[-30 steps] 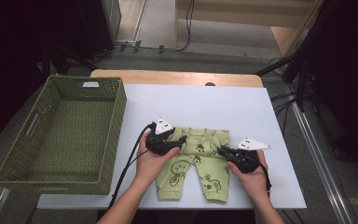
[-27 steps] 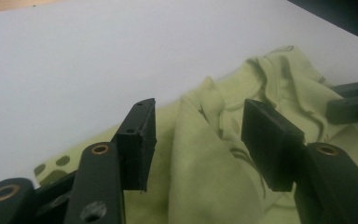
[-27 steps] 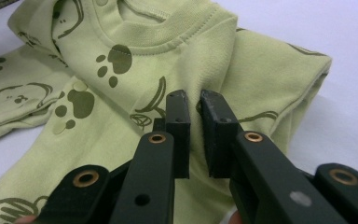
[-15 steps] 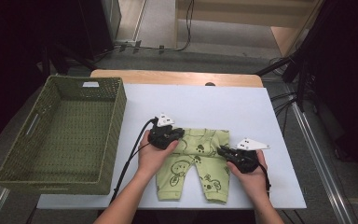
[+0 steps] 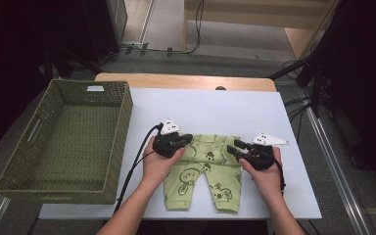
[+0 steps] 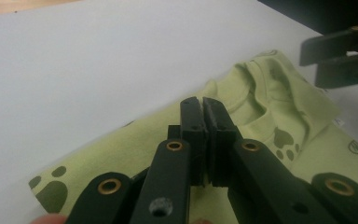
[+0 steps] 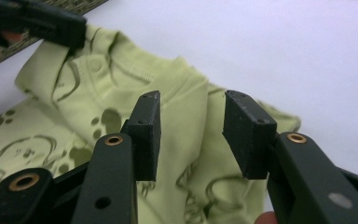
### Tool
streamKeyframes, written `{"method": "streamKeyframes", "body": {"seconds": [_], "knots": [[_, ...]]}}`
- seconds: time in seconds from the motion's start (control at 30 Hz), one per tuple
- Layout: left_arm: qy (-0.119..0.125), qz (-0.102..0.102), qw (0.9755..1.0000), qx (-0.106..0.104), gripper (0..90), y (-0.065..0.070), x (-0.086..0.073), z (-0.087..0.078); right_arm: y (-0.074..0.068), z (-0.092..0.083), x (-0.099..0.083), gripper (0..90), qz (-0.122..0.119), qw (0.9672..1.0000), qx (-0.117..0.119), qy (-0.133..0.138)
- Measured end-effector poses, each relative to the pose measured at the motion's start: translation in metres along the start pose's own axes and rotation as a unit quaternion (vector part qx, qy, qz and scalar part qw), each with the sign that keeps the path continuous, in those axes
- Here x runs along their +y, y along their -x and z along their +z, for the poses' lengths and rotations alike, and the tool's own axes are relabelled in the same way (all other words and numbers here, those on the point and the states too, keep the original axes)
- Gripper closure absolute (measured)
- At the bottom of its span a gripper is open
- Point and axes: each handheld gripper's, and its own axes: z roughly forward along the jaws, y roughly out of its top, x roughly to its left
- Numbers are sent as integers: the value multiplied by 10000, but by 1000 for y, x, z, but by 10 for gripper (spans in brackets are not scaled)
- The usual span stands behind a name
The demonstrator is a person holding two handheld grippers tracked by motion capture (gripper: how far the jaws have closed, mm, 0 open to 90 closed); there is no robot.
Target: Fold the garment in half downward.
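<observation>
A light green baby romper [image 5: 200, 171] with dark animal prints lies flat on the white table [image 5: 215, 107], neck away from the person. My left gripper [image 5: 188, 138] rests at the romper's left shoulder. In the left gripper view its jaws [image 6: 201, 105] are pressed together over the cloth [image 6: 270, 116], and I see no fabric between the tips. My right gripper [image 5: 231, 147] hovers just above the right shoulder. Its jaws [image 7: 191, 112] have just been opening, with the romper [image 7: 74, 107] lying below the gap and untouched by the pads.
A green woven basket [image 5: 122, 122] stands at the table's left, its inside bare. A wooden edge [image 5: 186, 81] runs along the table's far side. Cables trail from both grippers towards the person.
The left gripper's jaws closed at the romper's left shoulder. The right gripper's jaws spread apart off the right shoulder and that hand lifted slightly.
</observation>
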Motion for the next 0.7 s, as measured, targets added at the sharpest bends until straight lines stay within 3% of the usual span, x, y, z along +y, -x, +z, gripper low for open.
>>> {"method": "streamKeyframes", "body": {"seconds": [0.13,0.27,0.37,0.5,0.7], "knots": [[47,27,10000,-22,877,1,-1,-3,3,10,14,557,52,9999,37,-92],[88,19,10000,-41,877,2,-3,-5,5,23,21,584,155,9991,129,-363],[114,40,9999,-59,877,3,-4,-7,8,30,21,675,257,9982,185,-506],[132,56,9999,-90,877,4,-5,-11,7,26,20,825,247,9979,407,-445],[235,81,9996,-127,876,8,-7,-20,-3,4,17,860,62,9986,503,-155]]}}
